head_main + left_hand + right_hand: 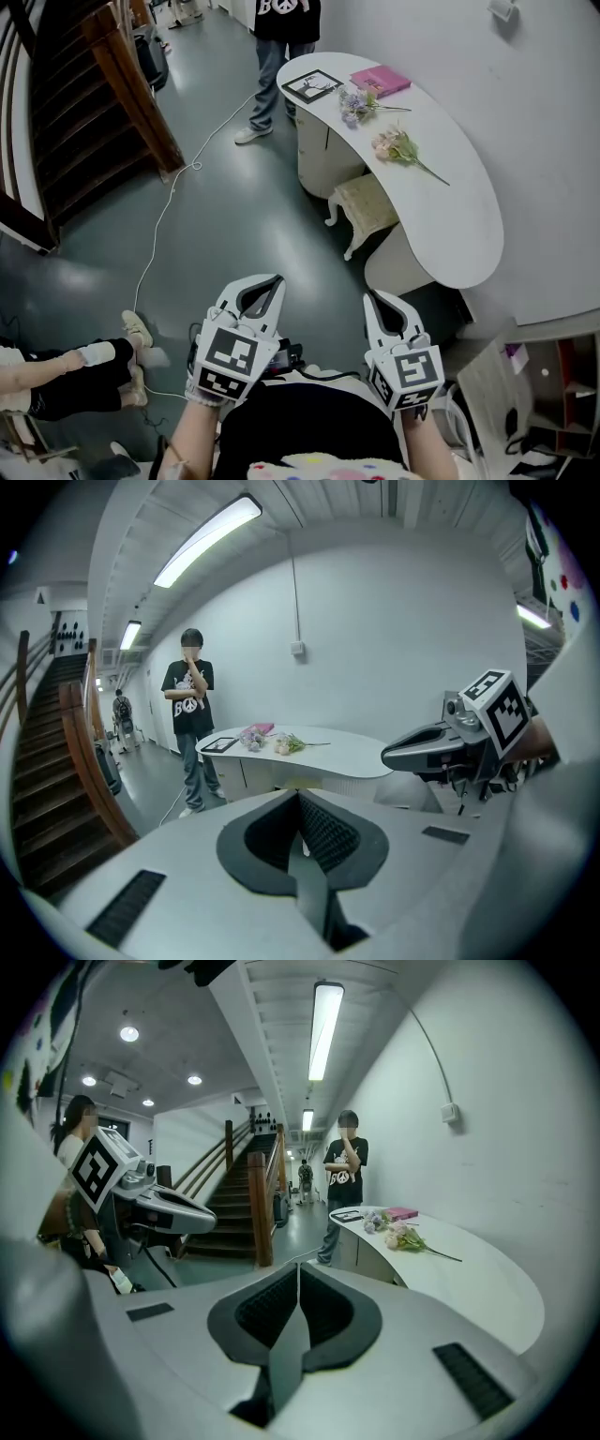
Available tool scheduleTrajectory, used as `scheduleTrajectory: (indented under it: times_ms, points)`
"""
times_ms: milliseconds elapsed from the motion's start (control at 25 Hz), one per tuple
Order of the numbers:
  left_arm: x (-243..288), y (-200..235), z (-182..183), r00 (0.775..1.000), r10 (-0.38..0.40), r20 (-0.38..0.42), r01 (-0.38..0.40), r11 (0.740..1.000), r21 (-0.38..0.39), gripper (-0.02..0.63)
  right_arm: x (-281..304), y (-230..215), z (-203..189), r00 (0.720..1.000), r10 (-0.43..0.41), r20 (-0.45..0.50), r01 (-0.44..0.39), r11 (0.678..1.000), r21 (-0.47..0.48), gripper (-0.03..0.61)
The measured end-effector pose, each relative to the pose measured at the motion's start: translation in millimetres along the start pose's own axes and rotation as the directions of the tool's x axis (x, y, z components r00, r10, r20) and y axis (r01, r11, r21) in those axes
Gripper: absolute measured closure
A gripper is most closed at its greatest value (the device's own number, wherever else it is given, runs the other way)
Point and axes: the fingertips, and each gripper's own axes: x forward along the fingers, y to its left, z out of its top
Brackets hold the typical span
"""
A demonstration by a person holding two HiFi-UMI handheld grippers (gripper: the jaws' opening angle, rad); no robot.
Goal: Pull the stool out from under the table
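1. The left gripper (275,281) was clenched, jaws together on nothing.
2. The right gripper (371,300) was likewise clenched and empty.
3. The stool (366,206) stood ahead of both grippers, well apart from them, tucked partly under the white table (469,234).

My left claw (270,281) and right claw (375,298) are pale grey with black ribbed pads. Each bears a cube (230,361) patterned in black-and-white squares. The table (469,234) is plain white. The stool (367,202) has a cream quilted seat and white legs. The book (380,81) is pink and the picture (311,86) is black-framed. One bunch of flowers (354,101) is lilac, the other bunch (394,145) peach-pink with green stems. The floor (234,225) is glossy dark grey-green, the cable (153,239) white, the staircase (84,112) dark brown. The person (281,37) wears a black shirt with white print and blue jeans.
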Motion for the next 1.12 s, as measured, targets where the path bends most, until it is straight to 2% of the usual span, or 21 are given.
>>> scheduleTrajectory:
  times_ms: [560,1120]
  points:
    - [43.7,107.6,18.3,0.988,-0.154,-0.015,0.154,0.987,0.048,0.597,93.9,17.2,47.3,0.991,-0.126,-0.046,0.129,0.99,0.055,0.541]
    - [79.4,186.3,25.8,0.955,-0.294,-0.024,0.295,0.95,0.103,0.598,161.5,24.8,70.0,0.954,-0.285,-0.09,0.294,0.949,0.113,0.541]
